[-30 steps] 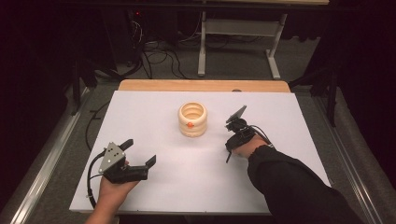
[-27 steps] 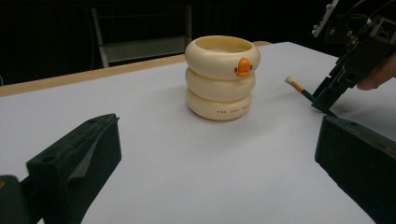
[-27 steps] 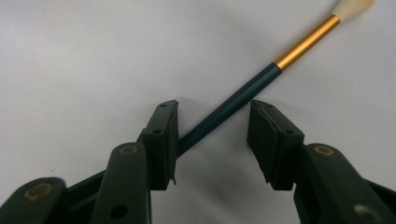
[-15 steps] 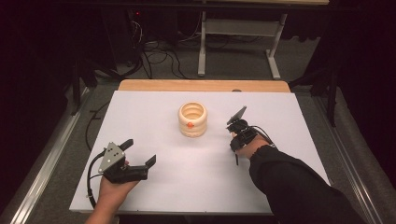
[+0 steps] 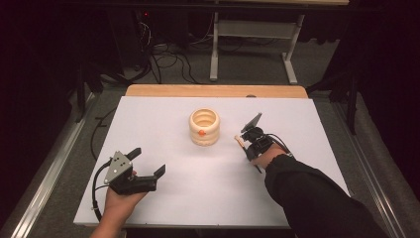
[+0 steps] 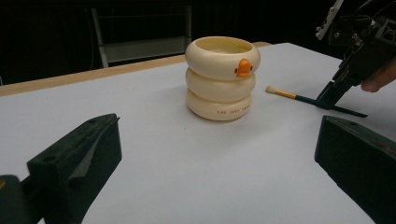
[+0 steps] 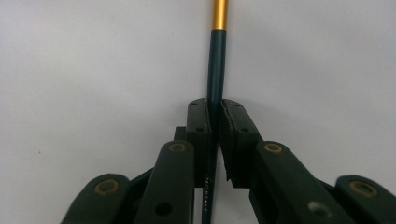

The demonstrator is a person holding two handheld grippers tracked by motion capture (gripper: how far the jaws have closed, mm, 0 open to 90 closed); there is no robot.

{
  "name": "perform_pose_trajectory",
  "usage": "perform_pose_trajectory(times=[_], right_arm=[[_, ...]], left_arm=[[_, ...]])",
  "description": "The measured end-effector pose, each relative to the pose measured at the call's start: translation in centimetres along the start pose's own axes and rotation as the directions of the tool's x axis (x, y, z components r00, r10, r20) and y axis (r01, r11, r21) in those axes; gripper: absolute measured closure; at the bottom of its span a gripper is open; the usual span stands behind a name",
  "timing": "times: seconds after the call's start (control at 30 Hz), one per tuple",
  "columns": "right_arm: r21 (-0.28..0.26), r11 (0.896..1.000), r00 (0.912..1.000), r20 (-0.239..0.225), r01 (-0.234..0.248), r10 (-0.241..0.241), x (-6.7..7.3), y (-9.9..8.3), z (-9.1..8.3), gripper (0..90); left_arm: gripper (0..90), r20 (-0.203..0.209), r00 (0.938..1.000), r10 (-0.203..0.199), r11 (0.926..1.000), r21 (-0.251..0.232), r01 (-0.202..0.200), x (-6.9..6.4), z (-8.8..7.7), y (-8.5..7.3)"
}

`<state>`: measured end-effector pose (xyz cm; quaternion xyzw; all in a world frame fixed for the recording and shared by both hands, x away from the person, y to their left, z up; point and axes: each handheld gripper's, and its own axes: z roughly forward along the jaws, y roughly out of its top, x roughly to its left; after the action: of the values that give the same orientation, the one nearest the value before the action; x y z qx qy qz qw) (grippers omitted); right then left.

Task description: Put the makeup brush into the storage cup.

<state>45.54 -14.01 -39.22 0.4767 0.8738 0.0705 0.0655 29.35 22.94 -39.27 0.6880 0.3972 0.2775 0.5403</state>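
Right gripper view says it all: the right gripper (image 7: 214, 116) has just been closing, and its fingers (image 7: 197, 122) are now clamped on the dark handle of the makeup brush (image 7: 216, 70), which lies flat on the white table (image 5: 163, 124) and runs straight out ahead of them. So the pickup looks ready for a lift, probably toward the cream duck cup (image 5: 204, 127) nearby. The left gripper (image 5: 147, 162) has its fingers spread wide, nothing between them.
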Motion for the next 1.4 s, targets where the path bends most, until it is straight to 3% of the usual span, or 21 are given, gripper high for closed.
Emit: perform_pose_trajectory(times=[0.17,0.2,0.5,1.33,1.4], right_arm=[[0.012,0.999,0.9995,-0.006,-0.03,0.03,0.06,0.05,0.0,84.9],[0.006,1.0,1.0,-0.004,-0.007,0.007,-0.11,0.09,0.05,84.9],[0.026,0.999,0.9991,-0.029,-0.031,0.032,-0.14,0.27,0.12,81.5],[0.029,1.0,0.9999,-0.005,-0.009,0.009,0.03,0.36,0.02,86.2],[0.025,1.0,0.9999,-0.002,0.011,-0.011,-0.01,0.39,-0.06,86.2]], left_arm=[[1.1,0.002,1.0,0.0,1.0,-0.001,0.0,-0.01,0.02,0.0],[1.1,0.002,1.0,0.001,1.0,-0.001,-0.001,-0.02,0.02,0.0],[1.2,0.004,1.0,-0.001,1.0,-0.006,0.001,-0.09,0.01,0.02],[1.2,0.008,1.0,0.005,1.0,-0.008,-0.005,-0.11,-0.02,0.04],[1.2,0.008,1.0,0.004,1.0,-0.008,-0.004,-0.08,-0.04,0.03]])
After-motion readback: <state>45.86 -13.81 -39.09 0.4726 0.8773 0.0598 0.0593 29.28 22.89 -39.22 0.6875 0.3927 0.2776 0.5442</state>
